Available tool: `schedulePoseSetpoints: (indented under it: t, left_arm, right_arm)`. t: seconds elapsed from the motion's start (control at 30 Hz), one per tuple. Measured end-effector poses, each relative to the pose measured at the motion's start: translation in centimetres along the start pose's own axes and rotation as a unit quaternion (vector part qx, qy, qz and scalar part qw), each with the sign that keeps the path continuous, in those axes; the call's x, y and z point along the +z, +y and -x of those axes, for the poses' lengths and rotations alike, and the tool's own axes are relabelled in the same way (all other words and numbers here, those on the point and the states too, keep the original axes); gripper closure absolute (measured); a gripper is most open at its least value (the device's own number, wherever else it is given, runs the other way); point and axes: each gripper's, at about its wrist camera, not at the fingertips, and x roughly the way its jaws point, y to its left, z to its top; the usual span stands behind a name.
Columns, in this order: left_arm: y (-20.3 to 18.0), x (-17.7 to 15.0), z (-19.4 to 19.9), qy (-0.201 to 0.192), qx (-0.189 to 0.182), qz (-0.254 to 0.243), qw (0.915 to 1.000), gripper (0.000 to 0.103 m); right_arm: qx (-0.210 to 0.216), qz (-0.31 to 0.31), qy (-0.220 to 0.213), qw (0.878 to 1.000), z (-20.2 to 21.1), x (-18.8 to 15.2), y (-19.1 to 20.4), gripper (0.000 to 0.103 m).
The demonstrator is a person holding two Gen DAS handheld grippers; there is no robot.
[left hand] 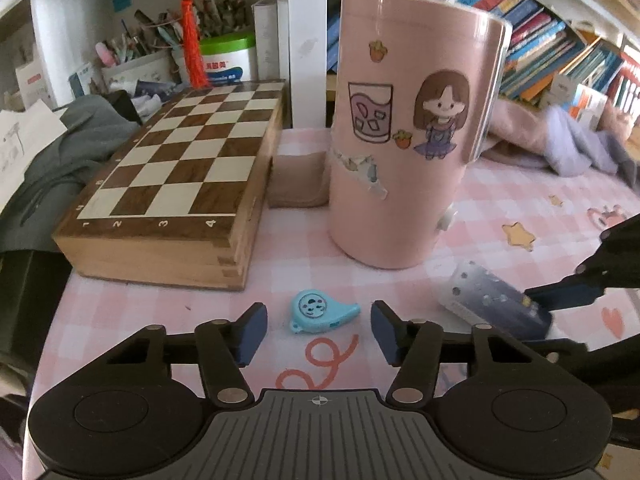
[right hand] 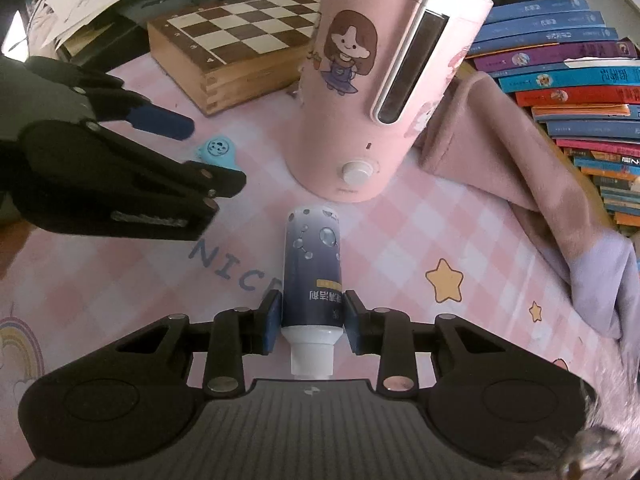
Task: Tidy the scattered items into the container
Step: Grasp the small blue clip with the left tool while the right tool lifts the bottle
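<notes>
Nearest to us in the right wrist view, the right gripper [right hand: 310,326] has its two blue pads clamped on the sides of a dark blue bottle [right hand: 312,276], close to its white neck and cap. The bottle lies on the pink checked cloth [right hand: 400,240] with its rounded base pointing away from us, toward the pink container [right hand: 384,92].

In the left wrist view, the left gripper [left hand: 319,330] has its fingers apart, and a small light blue teardrop-shaped charm [left hand: 318,312] lies flat on the cloth just ahead of the gap between the pads. Neither pad touches it. From the right wrist view the same gripper comes in from the left, one blue pad hanging over the charm (we cannot judge from there how high it sits above the cloth).

Beyond both items stands the pink container, a tall upright cylinder with stickers of a girl and a drink on its wall; a white knob and a vertical window show on the side facing the right gripper. The bottle's base lies near its foot, the charm a little further off to the left.

To the container's left a folded wooden chessboard box [left hand: 176,184] rests on the cloth. A pink and lilac fabric [right hand: 520,184] lies crumpled to its right. Rows of books [right hand: 580,80] fill the back.
</notes>
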Motion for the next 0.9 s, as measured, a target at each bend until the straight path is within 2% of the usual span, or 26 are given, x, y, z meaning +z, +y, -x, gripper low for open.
schedulePoseSetpoints:
  t: [0.2, 0.3, 0.6, 0.9]
  left_arm:
    - [-0.6, -0.3, -0.2, -0.011, 0.009, -0.018, 0.9997, 0.057]
    - [-0.8, -0.5, -0.1, -0.015, 0.002, -0.020, 0.9997, 0.070]
    - [-0.9, -0.6, 1.2, -0.023, -0.003, -0.024, 0.9994, 0.072]
    - [-1.1, -0.9, 3.4, -0.034, -0.006, -0.024, 0.9991, 0.072]
  right_arm:
    - [-0.002, 0.002, -0.017, 1.000, -0.5, 0.3, -0.1, 0.072]
    - [0.000, 0.006, -0.024, 1.000, -0.9, 0.9, 0.0, 0.072]
    - [0.013, -0.031, -0.023, 0.999, -1.5, 1.1, -0.7, 0.072]
    - [0.021, -0.061, -0.034, 0.997, 0.0, 0.9, -0.6, 0.073]
